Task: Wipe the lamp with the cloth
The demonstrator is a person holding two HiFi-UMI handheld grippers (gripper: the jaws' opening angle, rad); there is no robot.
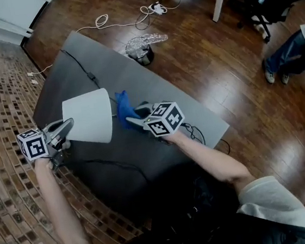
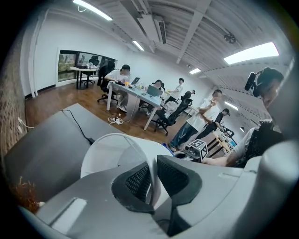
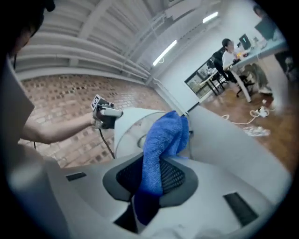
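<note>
A white lamp shade (image 1: 89, 116) lies tilted over the dark grey table (image 1: 165, 92). My left gripper (image 1: 67, 127) is shut on the shade's rim at its left side. In the left gripper view the thin white wall of the shade (image 2: 117, 151) runs between the two black pads of that gripper (image 2: 152, 181). My right gripper (image 1: 136, 120) is just right of the shade, shut on a blue cloth (image 1: 124, 110). In the right gripper view the cloth (image 3: 163, 137) rises out of the right gripper (image 3: 152, 176) and drapes toward the shade (image 3: 133, 122). The lamp's base is hidden.
A black cord (image 1: 84, 72) crosses the table's far half. On the wood floor beyond stand a small bin with clear plastic (image 1: 142, 47) and a white cable with a power strip (image 1: 150, 8). A person's legs (image 1: 290, 56) are at the right. Brick-patterned flooring lies left.
</note>
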